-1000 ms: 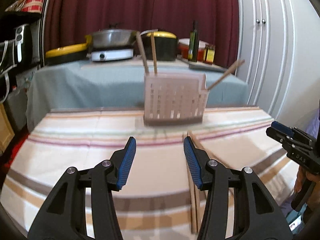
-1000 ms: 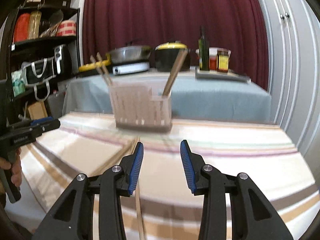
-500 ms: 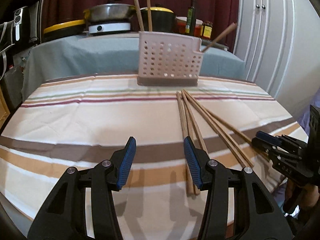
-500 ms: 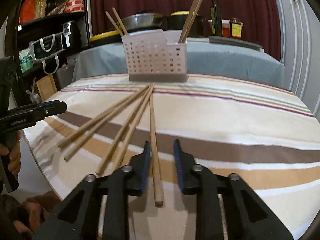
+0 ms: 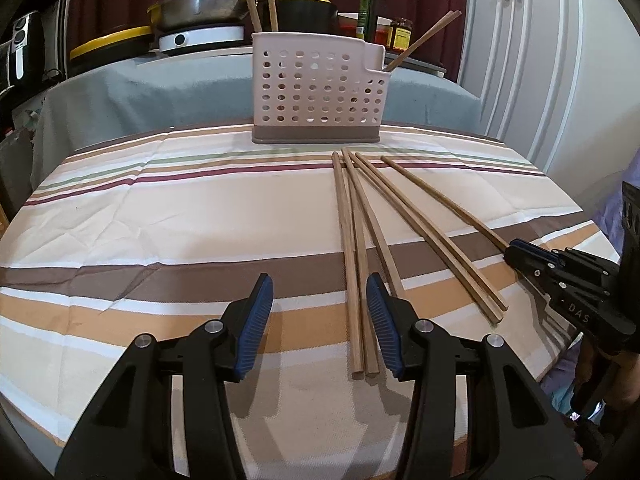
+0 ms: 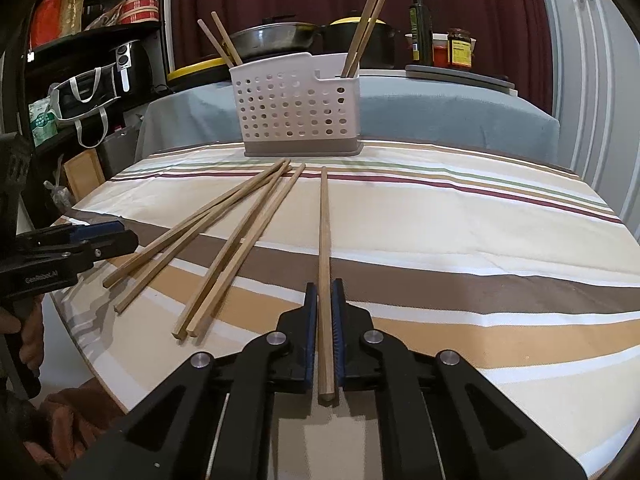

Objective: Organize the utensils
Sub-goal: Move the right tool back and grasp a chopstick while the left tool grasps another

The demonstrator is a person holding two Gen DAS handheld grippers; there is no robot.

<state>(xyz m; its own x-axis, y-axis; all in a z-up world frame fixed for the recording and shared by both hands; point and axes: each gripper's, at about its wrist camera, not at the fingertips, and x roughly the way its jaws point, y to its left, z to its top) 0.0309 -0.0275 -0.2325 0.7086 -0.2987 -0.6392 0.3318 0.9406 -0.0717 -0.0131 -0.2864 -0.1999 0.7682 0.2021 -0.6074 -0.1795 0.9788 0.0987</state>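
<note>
Behind the striped table [image 6: 460, 220] a second surface under a grey cloth [image 6: 440, 116] carries a steel pan [image 6: 276, 38], a black pot with a yellow lid [image 6: 360, 40], an oil bottle [image 6: 416, 24] and jars – all well beyond the work area. A black shelf with bags and tins [image 6: 92, 60] stands off the table's left side, and white cupboard doors [image 5: 520, 60] close the right.

The perforated utensil holder [image 6: 298, 108] stands upright near the far edge of the table, already holding two chopsticks leaning left and two leaning right. In front of it four loose chopsticks [image 6: 224, 248] lie fanned on the cloth, tips near the holder's base, butt ends spreading toward the near left rim.

The right tool [image 6: 325, 320] is closed narrowly on a fifth chopstick [image 6: 324, 232], gripping it near its butt end; the stick points straight toward the holder, lying just right of the fan and apart from it. Nothing lies on the cloth between its tip and the holder.

The left tool [image 5: 320, 312] hangs with its jaws wide and nothing between them, its right finger just beside the near ends of two loose chopsticks. To its left the table is bare striped cloth out to the rounded rim – the widest free room. The two tools sit close together at the near edge, with the fanned sticks between them.
</note>
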